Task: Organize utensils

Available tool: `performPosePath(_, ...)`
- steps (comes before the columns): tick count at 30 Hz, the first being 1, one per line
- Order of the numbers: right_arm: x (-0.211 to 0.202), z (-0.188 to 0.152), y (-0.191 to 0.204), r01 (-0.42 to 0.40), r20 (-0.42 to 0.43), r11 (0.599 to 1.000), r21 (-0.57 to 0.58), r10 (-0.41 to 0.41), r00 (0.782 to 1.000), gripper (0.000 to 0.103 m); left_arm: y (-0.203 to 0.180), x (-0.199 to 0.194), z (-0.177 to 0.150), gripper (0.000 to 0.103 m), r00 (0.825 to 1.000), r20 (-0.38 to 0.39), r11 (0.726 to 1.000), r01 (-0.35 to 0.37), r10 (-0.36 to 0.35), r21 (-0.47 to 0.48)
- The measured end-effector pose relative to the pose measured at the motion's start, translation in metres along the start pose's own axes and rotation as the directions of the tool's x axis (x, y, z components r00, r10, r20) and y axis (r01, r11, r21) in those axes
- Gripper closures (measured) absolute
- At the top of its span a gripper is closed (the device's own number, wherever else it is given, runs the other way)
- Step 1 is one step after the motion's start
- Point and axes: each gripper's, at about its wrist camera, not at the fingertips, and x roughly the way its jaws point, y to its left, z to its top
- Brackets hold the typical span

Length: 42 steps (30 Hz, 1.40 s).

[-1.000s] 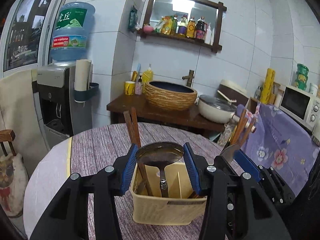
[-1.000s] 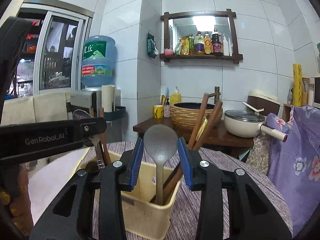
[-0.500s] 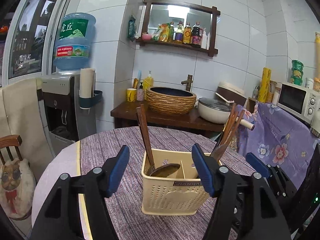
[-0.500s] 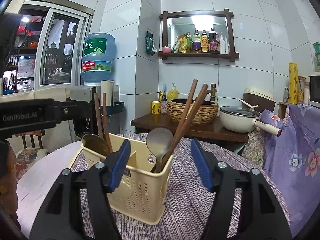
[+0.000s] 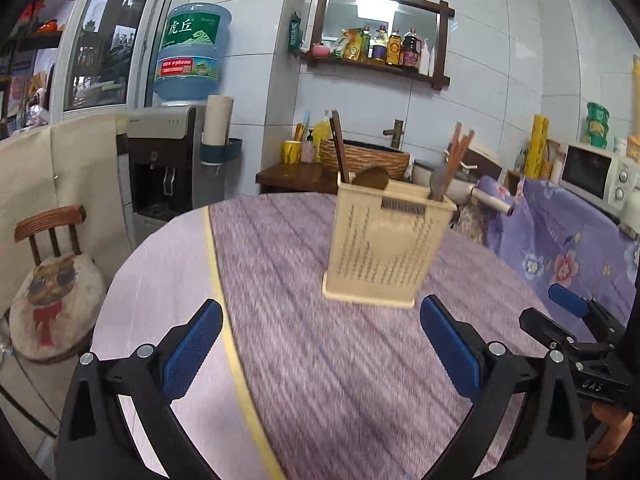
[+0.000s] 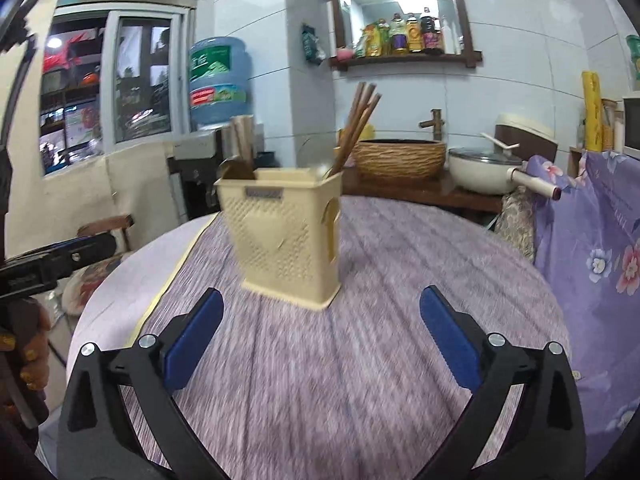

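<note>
- left gripper: let go, jaws just been opening, nothing between them
- right gripper: same deal
- utensil basket at 12 o'clock on table

Utensil caddy: cream plastic, perforated walls, matt. Chopsticks: brown wood, smooth. Spoon: grey metal, dull sheen. Tablecloth: purple woven cloth, streaked, matt. Gripper pads: blue, finely textured, rubber-like; frames black matt plastic with bright metal screws. Basin: woven wicker outside. Wall tiles: white, glossy.
</note>
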Motion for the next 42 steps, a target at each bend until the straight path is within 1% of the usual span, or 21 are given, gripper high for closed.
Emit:
performPosePath(2, -0.015, -0.014, 0.010, -0.027, -0.003, 1.000, -0.006, 0.027, 1.000, 0.006, -0.004, -0.013, -0.013, 0.005, 1.000, 0.000, 1.000, -0.019, 0.019, 0.010)
performPosePath(4, -0.031, -0.024, 0.019, -0.051, 0.009, 0.999, -0.013, 0.051, 0.999, 0.006, -0.009, -0.027, -0.025, 0.005, 1.000, 0.009, 1.000, -0.021, 0.021, 0.021)
performPosePath(7, -0.061, -0.033, 0.031, -0.078, 0.059, 0.997, -0.027, 0.079, 0.995, 0.006, -0.014, -0.047, -0.036, 0.005, 0.999, 0.026, 0.999, -0.024, 0.023, 0.032)
performPosePath(11, -0.093, -0.034, 0.035, -0.088, 0.128, 0.996, -0.021, 0.090, 0.988, 0.006, -0.015, -0.072, -0.044, 0.005, 0.997, 0.076, 0.999, -0.031, 0.029, 0.032)
performPosePath(14, -0.108, -0.030, 0.034, -0.106, 0.150, 0.994, -0.005, 0.106, 0.983, 0.006, -0.016, -0.087, -0.046, 0.005, 0.993, 0.113, 0.999, -0.042, 0.038, 0.029)
performPosePath(18, -0.125, -0.029, 0.037, -0.115, 0.176, 0.993, 0.002, 0.113, 0.978, 0.006, -0.015, -0.107, -0.050, 0.005, 0.987, 0.158, 1.000, -0.013, 0.010, 0.019)
performPosePath(22, -0.134, -0.034, 0.043, -0.094, 0.177, 0.995, -0.022, 0.096, 0.979, 0.006, -0.018, -0.114, -0.056, 0.005, 0.985, 0.172, 0.999, -0.014, 0.009, 0.029)
performPosePath(28, -0.140, -0.039, 0.046, -0.091, 0.167, 0.995, -0.035, 0.095, 0.981, 0.006, -0.014, -0.115, -0.061, 0.005, 0.987, 0.163, 1.000, 0.016, -0.014, -0.011)
performPosePath(35, -0.145, -0.040, 0.047, -0.085, 0.174, 0.995, -0.050, 0.093, 0.980, 0.006, -0.015, -0.119, -0.063, 0.005, 0.984, 0.176, 1.000, 0.024, -0.021, -0.016)
performPosePath(42, -0.144, -0.041, 0.048, -0.091, 0.175, 0.994, -0.055, 0.099, 0.980, 0.006, -0.015, -0.119, -0.065, 0.005, 0.986, 0.167, 1.000, 0.022, -0.019, -0.012)
